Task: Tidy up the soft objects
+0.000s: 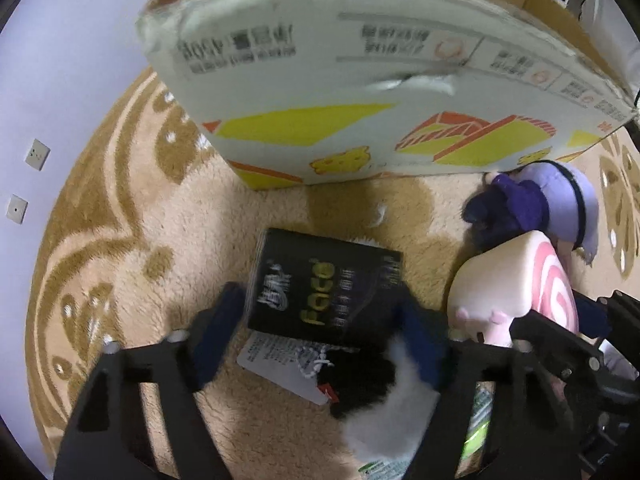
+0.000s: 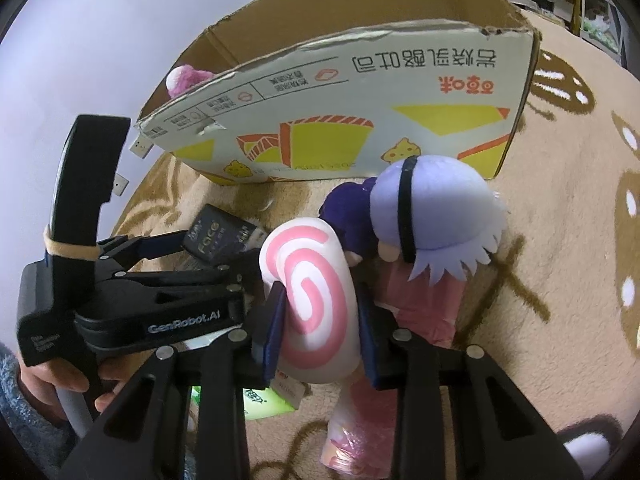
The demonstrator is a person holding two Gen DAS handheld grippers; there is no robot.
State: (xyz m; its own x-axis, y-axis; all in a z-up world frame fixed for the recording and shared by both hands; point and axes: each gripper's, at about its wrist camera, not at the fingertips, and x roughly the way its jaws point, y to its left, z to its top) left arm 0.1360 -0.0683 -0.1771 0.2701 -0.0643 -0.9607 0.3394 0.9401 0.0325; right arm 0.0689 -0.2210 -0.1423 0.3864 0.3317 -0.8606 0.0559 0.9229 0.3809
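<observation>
The black tissue pack [image 1: 324, 288] carries "Face" in yellow-green letters beside smaller white script too blurred to read; it lies flat on the patterned beige carpet [image 1: 132, 248], its long axis running from near the camera up toward the cardboard box [image 1: 360, 92], slightly tilted to the right in the left wrist view. The left gripper [image 1: 320, 344] stands over its near end with the blue fingers [image 1: 218, 336] at a middling width on either side of the pack; whether the pads already press on it cannot be told. Under the pack's near edge lies a white printed tag [image 1: 276, 364], its text unreadable, and a black-and-white furry thing [image 1: 380, 396] sits between the gripper's arms.

The right gripper [image 2: 316, 316] has its fingers closed narrowly on the pink-and-white swirl plush [image 2: 312, 300], which stands on edge with its spiral face toward the camera; the left gripper's body in the right wrist view reads "GenRobot.AI". A hand [image 2: 60, 384] in a fuzzy grey-blue sleeve holds that gripper's handle.

Just behind the swirl plush, touching it, lies a doll with a lavender head [image 2: 436, 216], a black band across it and dark purple cloth; below it lies a pink wrapped pack [image 2: 424, 304]. The box stands upright on the carpet, printed with upside-down Chinese characters, yellow and orange carton drawings and small yellow bears; a pink plush [image 2: 184, 78] shows inside it. A green packet [image 2: 260, 400] peeks out beneath the right gripper.
</observation>
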